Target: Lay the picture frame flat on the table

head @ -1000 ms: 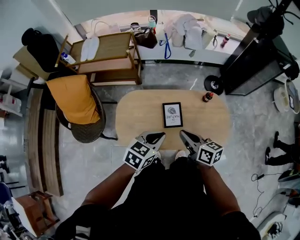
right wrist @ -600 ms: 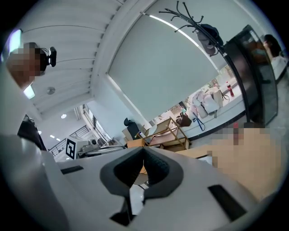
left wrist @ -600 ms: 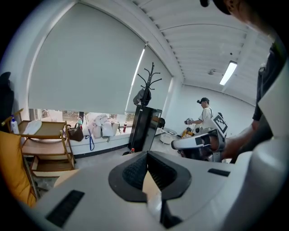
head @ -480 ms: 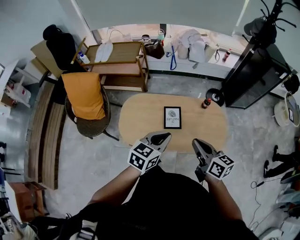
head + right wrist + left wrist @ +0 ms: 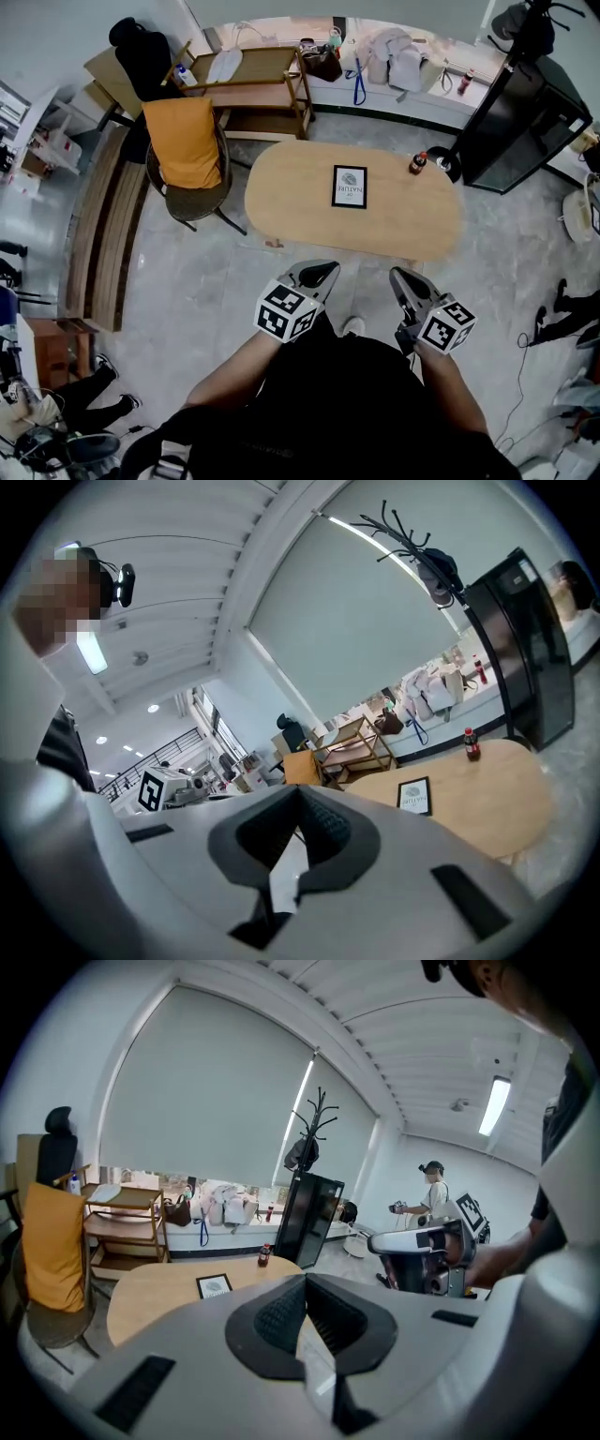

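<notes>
Already the picture frame (image 5: 350, 187) lies flat — on the table (image 5: 291, 202).

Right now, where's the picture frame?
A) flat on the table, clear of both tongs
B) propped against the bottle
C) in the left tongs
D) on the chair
A: the picture frame lies flat on the oval table; left tongs and right tongs are shut, empty, short of its edge.

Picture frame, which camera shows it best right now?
The head view: the picture frame shows whole from above, on the table. Both gripper views catch it small and slanted, far off.
</notes>
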`<state>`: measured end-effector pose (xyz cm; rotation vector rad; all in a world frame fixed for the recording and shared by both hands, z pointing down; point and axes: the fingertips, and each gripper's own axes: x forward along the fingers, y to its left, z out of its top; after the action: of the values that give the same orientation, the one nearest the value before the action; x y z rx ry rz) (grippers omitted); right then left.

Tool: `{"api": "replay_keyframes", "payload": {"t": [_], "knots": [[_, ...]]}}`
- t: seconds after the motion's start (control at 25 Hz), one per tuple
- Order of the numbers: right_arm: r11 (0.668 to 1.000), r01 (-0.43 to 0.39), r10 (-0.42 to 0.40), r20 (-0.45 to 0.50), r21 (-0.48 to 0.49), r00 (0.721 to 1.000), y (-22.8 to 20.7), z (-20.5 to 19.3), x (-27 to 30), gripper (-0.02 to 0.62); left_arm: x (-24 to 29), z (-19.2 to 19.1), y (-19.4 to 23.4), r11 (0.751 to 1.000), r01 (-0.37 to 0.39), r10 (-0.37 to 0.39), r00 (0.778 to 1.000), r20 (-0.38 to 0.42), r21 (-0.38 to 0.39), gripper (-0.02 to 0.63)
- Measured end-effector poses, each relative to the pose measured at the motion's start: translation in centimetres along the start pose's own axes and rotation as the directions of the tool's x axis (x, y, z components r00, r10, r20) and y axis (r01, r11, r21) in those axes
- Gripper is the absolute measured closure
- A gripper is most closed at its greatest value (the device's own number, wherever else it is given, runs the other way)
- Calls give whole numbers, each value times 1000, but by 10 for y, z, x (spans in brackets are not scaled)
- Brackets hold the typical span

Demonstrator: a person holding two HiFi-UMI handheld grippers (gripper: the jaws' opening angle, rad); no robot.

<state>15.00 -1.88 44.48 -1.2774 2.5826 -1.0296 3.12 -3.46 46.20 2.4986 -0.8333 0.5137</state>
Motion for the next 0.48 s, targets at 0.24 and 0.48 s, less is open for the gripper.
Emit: {"api": "replay_keyframes", "payload": {"t": [0.24, 0.48], "knots": [[999, -32, 32, -18, -10, 999, 21, -19, -8, 594, -34, -20, -6, 999, -47, 47, 999, -3, -28, 601], [998, -27, 27, -4, -50, 1000, 38, -17, -5, 594, -34, 10, 0, 1000, -13, 14, 999, 46, -10, 601]]}}
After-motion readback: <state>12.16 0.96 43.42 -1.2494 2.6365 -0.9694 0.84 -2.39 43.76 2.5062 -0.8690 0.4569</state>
